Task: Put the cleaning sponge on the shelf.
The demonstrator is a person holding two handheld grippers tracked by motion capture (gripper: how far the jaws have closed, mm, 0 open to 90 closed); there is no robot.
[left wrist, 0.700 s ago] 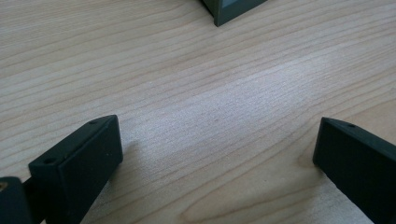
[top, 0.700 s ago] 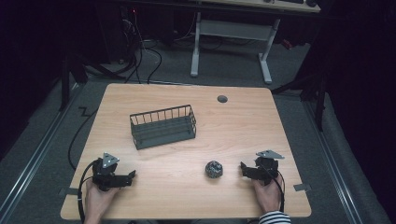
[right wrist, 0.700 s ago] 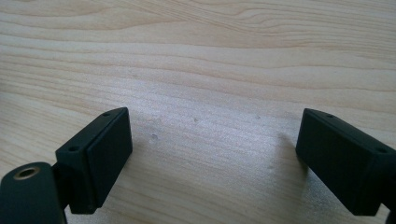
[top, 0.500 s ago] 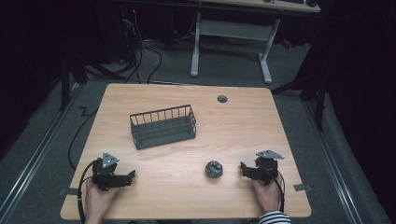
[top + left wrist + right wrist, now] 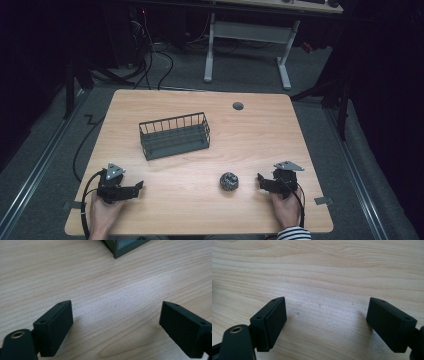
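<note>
A small dark crumpled ball (image 5: 229,181) lies on the wooden table (image 5: 260,135), front right of centre. A dark wire basket (image 5: 174,135) stands left of centre, and its corner (image 5: 125,247) shows at the top of the left gripper view. My left gripper (image 5: 136,187) rests near the front left edge, held by a hand, open with bare wood between its jaws (image 5: 116,322). My right gripper (image 5: 260,178) rests at the front right, a little to the right of the ball, open with nothing between its jaws (image 5: 327,320).
A grey round cable port (image 5: 238,106) sits in the table near the far edge. Cables trail off the left side onto the floor. A white desk frame (image 5: 245,35) stands beyond the table.
</note>
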